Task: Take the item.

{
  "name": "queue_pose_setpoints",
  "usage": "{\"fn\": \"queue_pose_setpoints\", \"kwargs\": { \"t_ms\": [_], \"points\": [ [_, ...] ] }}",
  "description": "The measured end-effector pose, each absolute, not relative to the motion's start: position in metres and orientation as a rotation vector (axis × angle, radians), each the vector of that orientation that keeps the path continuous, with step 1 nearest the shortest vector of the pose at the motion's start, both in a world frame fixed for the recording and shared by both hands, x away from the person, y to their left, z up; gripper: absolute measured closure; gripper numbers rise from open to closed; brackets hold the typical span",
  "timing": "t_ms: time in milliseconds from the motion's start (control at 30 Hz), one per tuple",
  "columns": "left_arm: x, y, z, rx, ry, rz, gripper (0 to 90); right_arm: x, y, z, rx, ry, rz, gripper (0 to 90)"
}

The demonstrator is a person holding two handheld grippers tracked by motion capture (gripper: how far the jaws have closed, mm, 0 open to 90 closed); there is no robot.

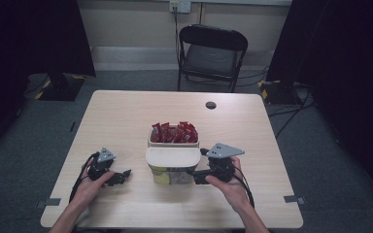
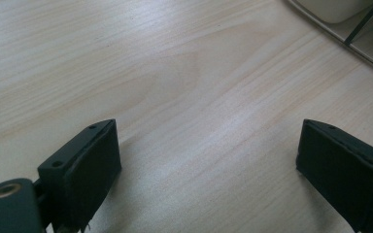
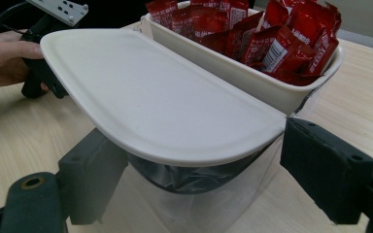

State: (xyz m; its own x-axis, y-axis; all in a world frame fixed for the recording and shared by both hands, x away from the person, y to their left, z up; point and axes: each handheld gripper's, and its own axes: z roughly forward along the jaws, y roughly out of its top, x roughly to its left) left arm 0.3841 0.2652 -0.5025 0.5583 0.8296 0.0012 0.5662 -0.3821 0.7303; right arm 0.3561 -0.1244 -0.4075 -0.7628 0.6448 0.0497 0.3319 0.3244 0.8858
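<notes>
No text legible. Red sachets in the white tub carry white print and a small white label panel, too blurred to read. Container has a yellowish label, unreadable.

Red sachets fill a cream tub; cream lid, pale wood-grain table, black claws.

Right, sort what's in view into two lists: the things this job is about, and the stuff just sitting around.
In the job:
- right gripper, jaws either side of the clear container
- its white lid
- white tub of red sachets behind it

Just about:
- left gripper, jaws open over bare table
- black folding chair
- round black grommet
</notes>
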Motion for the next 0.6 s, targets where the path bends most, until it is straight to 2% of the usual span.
{"fn": "queue_pose_setpoints", "kwargs": {
  "t_ms": [600],
  "points": [
    [0.3842,0.2652,-0.5025,2.097,1.115,0.485,8.1,0.3582,-0.1225,-0.4035,0.868,2.260,1.430,16.4]
  ]
}}
